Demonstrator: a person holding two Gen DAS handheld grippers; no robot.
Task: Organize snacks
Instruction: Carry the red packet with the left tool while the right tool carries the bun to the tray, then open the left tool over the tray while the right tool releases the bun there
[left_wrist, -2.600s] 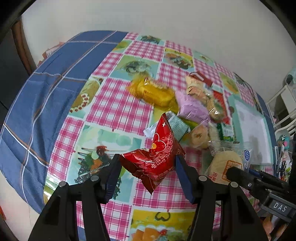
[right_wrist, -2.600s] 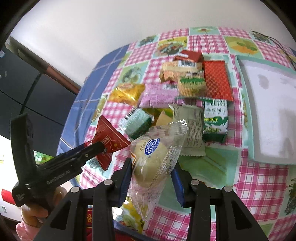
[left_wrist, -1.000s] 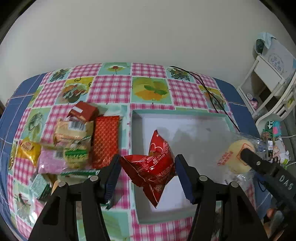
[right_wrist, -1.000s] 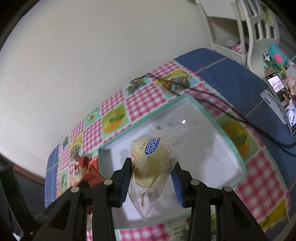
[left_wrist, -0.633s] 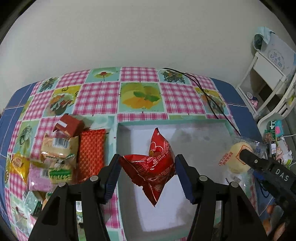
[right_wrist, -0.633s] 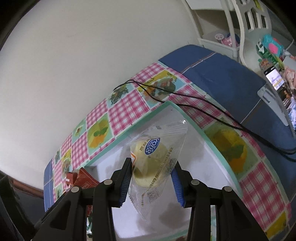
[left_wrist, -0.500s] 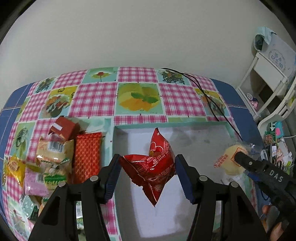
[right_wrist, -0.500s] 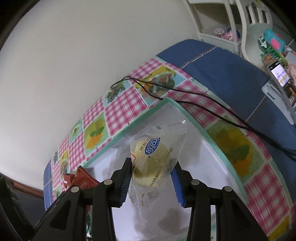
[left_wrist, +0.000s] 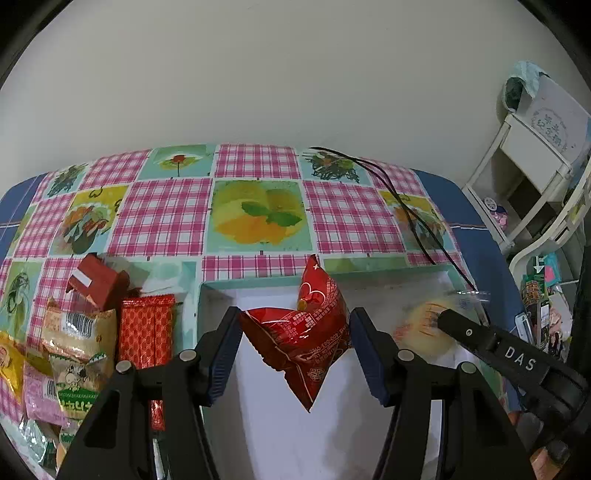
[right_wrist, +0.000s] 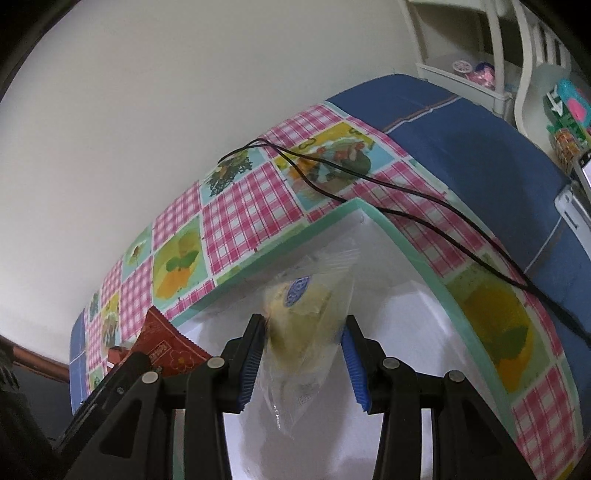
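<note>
Comparing against the view from 2.6 seconds back, both grippers are no longer over the snack pile; each now hangs above the white tray (left_wrist: 258, 291), which fills the lower centre of both views. The pile, formerly ahead of the left gripper, now lies off its left side.

The left gripper (left_wrist: 293, 354) holds the red packet (left_wrist: 310, 332) clamped between its blue pads, jaws part-way open around the packet's width. The packet hangs over the tray's near-left area, clear of the tray floor.

The right gripper (right_wrist: 303, 360) holds the clear-wrapped bun (right_wrist: 306, 317) between its blue pads, jaws nearly closed. The bun appears motion-blurred and hangs over the tray interior, near the far corner. Whether the pads press it firmly cannot be told through the blur.

The tabletop carries a checked cloth (left_wrist: 162, 218) of pink plaid squares and fruit pictures, with a blue border (right_wrist: 480, 155). A plain white wall stands beyond the gripper. A white shelf unit (left_wrist: 535, 166) stands to the right of the tabletop.

Count: one tray; two grippers; two held snacks; two black cables (right_wrist: 369, 177) running across the cloth beyond the tray's far corner; at least six loose packets (left_wrist: 74, 347) to the left of the left gripper, the exact number unclear.
</note>
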